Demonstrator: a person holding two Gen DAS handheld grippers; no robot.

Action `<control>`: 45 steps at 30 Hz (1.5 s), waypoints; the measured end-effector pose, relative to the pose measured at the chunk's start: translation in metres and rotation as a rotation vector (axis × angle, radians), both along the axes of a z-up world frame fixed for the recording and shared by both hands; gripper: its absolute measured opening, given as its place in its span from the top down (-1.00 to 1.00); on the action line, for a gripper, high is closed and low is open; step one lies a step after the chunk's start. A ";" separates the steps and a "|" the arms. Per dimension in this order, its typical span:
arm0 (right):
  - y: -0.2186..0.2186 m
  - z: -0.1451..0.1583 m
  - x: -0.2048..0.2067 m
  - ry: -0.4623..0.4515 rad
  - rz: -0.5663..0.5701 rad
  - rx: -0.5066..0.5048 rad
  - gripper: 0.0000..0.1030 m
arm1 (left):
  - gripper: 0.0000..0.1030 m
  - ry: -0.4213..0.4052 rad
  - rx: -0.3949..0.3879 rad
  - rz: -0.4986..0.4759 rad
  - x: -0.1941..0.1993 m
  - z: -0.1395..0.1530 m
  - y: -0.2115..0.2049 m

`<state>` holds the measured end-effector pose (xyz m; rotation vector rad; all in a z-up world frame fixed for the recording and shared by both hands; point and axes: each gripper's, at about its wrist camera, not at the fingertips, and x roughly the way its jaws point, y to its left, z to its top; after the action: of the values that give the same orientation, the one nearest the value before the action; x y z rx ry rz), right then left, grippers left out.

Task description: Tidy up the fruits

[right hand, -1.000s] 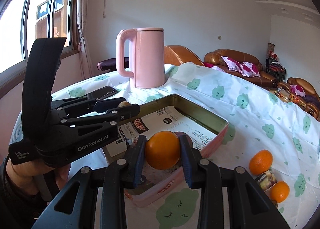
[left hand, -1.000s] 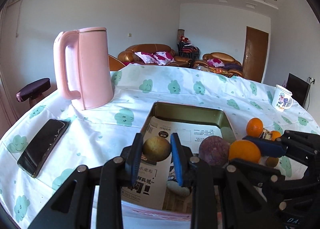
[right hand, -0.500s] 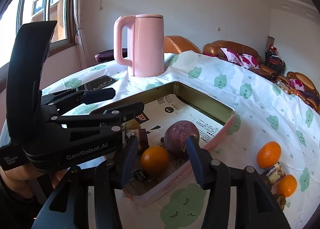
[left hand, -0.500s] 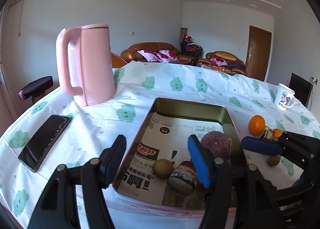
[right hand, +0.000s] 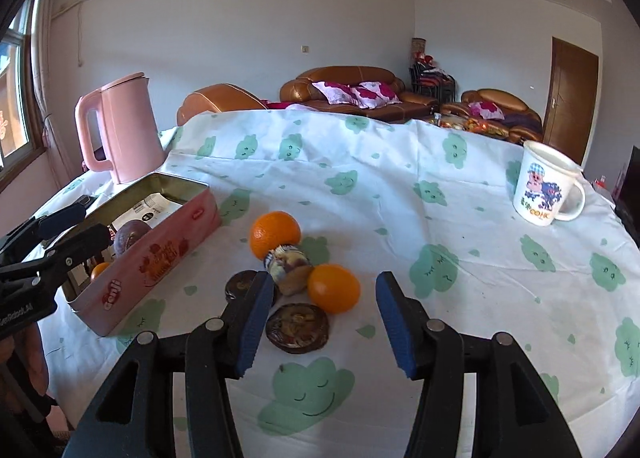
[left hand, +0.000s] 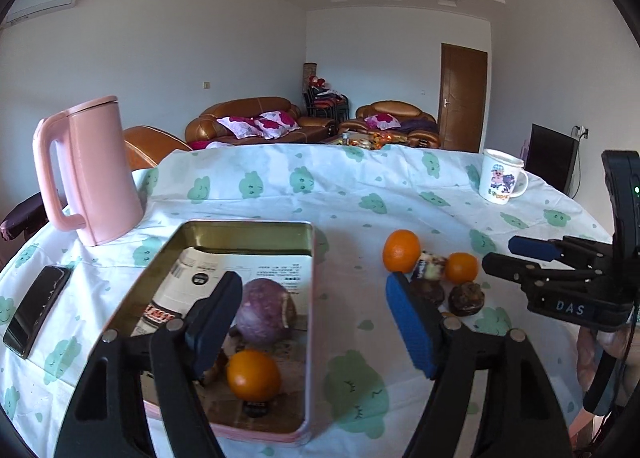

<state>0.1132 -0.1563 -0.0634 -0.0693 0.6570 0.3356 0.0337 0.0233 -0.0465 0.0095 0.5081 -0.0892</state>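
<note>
1. The left gripper (left hand: 316, 322) is released, its blue pads wide apart and holding nothing; it hangs over the tin's right wall.
2. The right gripper (right hand: 320, 322) is likewise released and empty, its pads spread over the loose pile on the table (right hand: 480, 258).
3. The tin (left hand: 311, 298) sits toward the table's left side, just in front of the kettle (left hand: 90, 174), and is lined with printed paper.
4. Inside the tin, a purple fruit (left hand: 264, 314) lies against the right wall, about midway along it, and an orange (left hand: 254, 374) lies nearer the front wall. Something small sits behind the left pad; what it is cannot be told.
5. On the cloth right of the tin lies a cluster: a large orange (right hand: 275, 234) at the back, a small orange (right hand: 334, 288) in front of it, and a wrapped snack (right hand: 288, 262) touching both.
6. Two dark round items lie at the near side of the cluster: one (right hand: 298, 326) between the right pads, one (right hand: 242, 284) partly hidden behind the inner pad.
7. A phone (left hand: 36, 314) lies at the table's left edge.
8. A mug (right hand: 544, 188) stands near the far right edge, well apart from the fruit.
</note>
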 end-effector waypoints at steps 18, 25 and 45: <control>0.006 -0.019 0.012 0.120 0.063 0.031 0.11 | -0.50 0.105 0.013 -0.110 0.016 -0.022 -0.043; -0.016 -0.009 0.009 0.059 -0.047 0.088 0.11 | -0.45 0.191 0.061 -0.226 0.024 -0.034 -0.079; -0.014 -0.002 -0.003 -0.014 0.012 0.111 0.11 | 0.39 0.117 -0.018 -0.192 0.013 -0.029 -0.069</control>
<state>0.1102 -0.1703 -0.0650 0.0303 0.6231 0.3823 0.0463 -0.0461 -0.0757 0.0361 0.6224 -0.2833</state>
